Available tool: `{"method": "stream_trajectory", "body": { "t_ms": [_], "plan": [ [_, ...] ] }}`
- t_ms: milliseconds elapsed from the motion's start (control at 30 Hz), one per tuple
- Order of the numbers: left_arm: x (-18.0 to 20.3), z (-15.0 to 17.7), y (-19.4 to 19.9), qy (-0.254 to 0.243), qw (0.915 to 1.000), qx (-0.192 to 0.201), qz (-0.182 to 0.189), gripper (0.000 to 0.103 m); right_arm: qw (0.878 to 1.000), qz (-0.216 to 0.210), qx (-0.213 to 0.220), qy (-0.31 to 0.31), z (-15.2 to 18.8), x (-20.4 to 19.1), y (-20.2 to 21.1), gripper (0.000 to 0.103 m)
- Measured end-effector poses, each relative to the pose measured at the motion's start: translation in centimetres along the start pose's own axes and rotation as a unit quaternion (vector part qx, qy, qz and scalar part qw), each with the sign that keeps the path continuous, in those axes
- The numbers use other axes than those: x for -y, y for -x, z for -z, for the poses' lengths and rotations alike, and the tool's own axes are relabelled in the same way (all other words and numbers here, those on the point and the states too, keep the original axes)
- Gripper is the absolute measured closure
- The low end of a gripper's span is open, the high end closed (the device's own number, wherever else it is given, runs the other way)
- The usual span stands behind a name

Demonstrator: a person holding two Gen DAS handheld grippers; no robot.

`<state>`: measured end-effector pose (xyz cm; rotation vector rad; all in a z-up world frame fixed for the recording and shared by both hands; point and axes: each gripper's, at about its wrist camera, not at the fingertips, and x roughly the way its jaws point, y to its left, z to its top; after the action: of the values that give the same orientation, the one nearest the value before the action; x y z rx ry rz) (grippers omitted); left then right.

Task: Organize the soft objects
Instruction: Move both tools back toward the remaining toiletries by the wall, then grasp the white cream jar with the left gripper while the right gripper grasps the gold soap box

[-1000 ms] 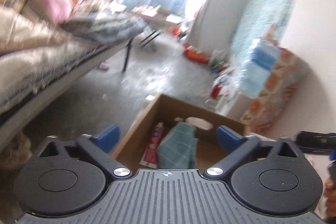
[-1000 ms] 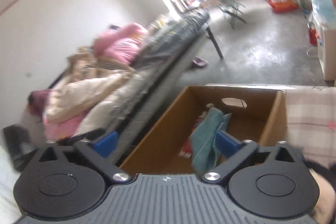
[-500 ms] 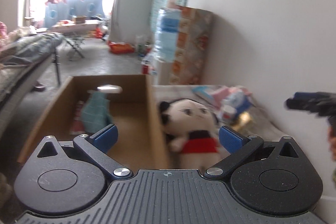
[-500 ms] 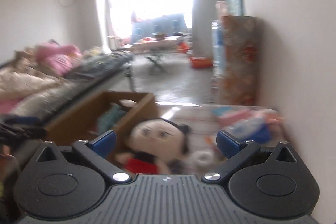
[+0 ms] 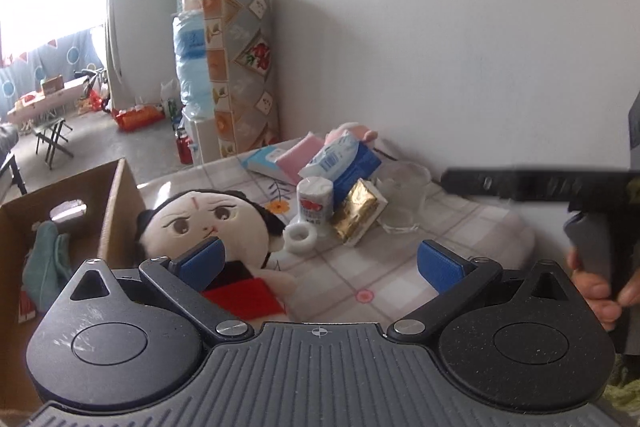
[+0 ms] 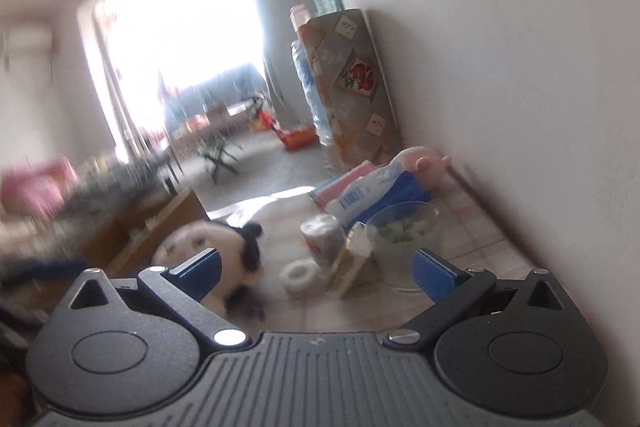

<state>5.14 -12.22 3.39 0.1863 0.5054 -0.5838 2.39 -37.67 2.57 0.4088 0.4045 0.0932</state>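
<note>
A plush doll (image 5: 208, 223) with a white face, black hair and red outfit lies on the checked tablecloth (image 5: 384, 267) beside a cardboard box (image 5: 116, 199) that holds a teal cloth (image 5: 44, 267). My left gripper (image 5: 320, 263) is open and empty just above the doll's near side. The doll also shows, blurred, in the right wrist view (image 6: 216, 251). My right gripper (image 6: 316, 267) is open and empty, short of a tissue pack (image 6: 380, 191) and a pink plush (image 6: 420, 163) by the wall. The right gripper's body shows at the right of the left wrist view (image 5: 540, 183).
On the cloth stand a paper roll (image 5: 316, 203), a white tape ring (image 5: 302, 237), a gold packet (image 5: 358, 217), a glass bowl (image 5: 404, 199), a blue tissue pack (image 5: 344, 163) and pink and blue packs (image 5: 296, 155). A patterned cabinet (image 5: 244, 71) stands at the table's far end.
Both grippers have swung right from the box toward the table and the wall. The doll and the table items have come into view. Both grippers have stayed open.
</note>
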Motion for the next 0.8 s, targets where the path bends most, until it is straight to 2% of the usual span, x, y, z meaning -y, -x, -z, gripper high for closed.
{"method": "stream_trajectory", "body": {
  "t_ms": [67,133,167,200,233,300,333,467,600,800],
  "plan": [
    [0.6,0.0,-1.7,-0.008,0.9999,-0.006,0.000,0.004,0.999,-0.025,0.001,-0.043,0.2,1.5,-1.0,0.005],
    [1.3,0.0,-3.3,-0.015,0.9998,-0.008,0.004,0.006,0.997,-0.032,-0.004,-0.066,0.5,2.6,-2.6,0.014],
    [1.7,-0.1,-3.9,-0.022,0.9997,-0.005,0.006,0.006,0.996,-0.031,-0.009,-0.078,0.7,3.1,-3.3,0.024],
    [2.1,-0.1,-4.5,-0.031,0.9995,-0.001,0.008,0.006,0.995,-0.033,-0.015,-0.091,0.9,3.6,-4.2,0.027],
    [2.7,-0.3,-5.1,-0.044,0.9990,0.002,0.010,0.008,0.994,-0.036,-0.019,-0.105,1.1,4.1,-4.9,0.027],
    [3.8,-0.3,-6.6,-0.069,0.9976,-0.003,0.012,0.016,0.991,-0.039,-0.024,-0.129,1.3,5.0,-6.2,0.036],
    [4.1,-0.3,-7.4,-0.077,0.9969,-0.010,0.013,0.024,0.989,-0.040,-0.024,-0.137,1.3,5.4,-6.8,0.036],
    [4.5,0.1,-10.0,-0.077,0.9959,-0.043,0.016,0.033,0.984,-0.033,-0.038,-0.170,1.6,6.5,-9.4,0.043],
    [3.9,0.5,-10.9,-0.065,0.9962,-0.056,0.013,0.036,0.980,-0.013,-0.051,-0.190,2.3,6.8,-11.3,0.048],
    [2.8,0.2,-10.7,-0.076,0.9954,-0.058,0.001,0.038,0.976,-0.017,-0.045,-0.213,2.8,6.3,-12.8,0.050]
  ]
}}
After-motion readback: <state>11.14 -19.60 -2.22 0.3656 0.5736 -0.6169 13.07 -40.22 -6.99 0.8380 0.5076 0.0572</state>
